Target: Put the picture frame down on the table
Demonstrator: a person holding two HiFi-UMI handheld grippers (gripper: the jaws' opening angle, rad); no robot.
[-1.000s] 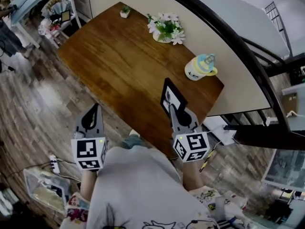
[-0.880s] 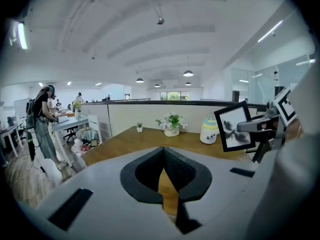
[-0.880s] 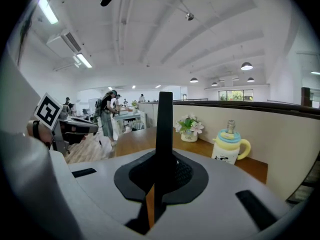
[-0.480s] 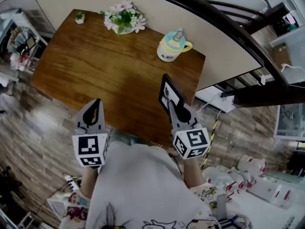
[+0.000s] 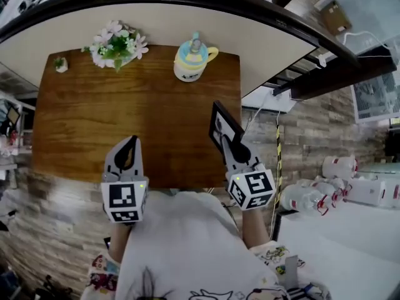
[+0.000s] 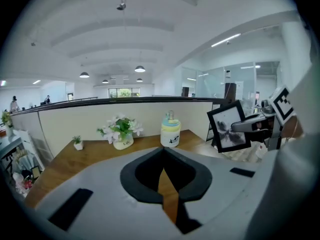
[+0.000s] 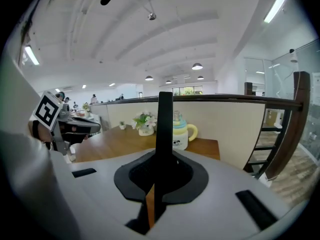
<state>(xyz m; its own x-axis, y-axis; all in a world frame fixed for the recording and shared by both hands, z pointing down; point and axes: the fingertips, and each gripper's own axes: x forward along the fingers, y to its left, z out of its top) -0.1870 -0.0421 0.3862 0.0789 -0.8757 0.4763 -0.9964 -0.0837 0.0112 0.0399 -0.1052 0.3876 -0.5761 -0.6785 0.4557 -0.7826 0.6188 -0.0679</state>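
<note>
- Black-framed and upright, the picture frame (image 5: 223,125) is pinched by its thin edge in my right claw (image 5: 230,144), whose jaws are almost fully closed on it. It hangs in the air and rests on nothing.
- Below and ahead lies the wooden table (image 5: 125,117). The frame hangs over its near right corner, close to the side edge.
- My left claw (image 5: 128,149) is closed on nothing, over the table's near edge and well apart from the frame.
- If I lower the frame where it hangs, I judge it lands too near that edge and could tip off to the floor.
- My pinch is on a narrow rim, so a knock against the wood could twist the frame between my pads.
- If I let go while it stands unsupported, it would likely slap down flat.
- Reaching too far forward would bring it toward the mug (image 5: 190,60).
</note>
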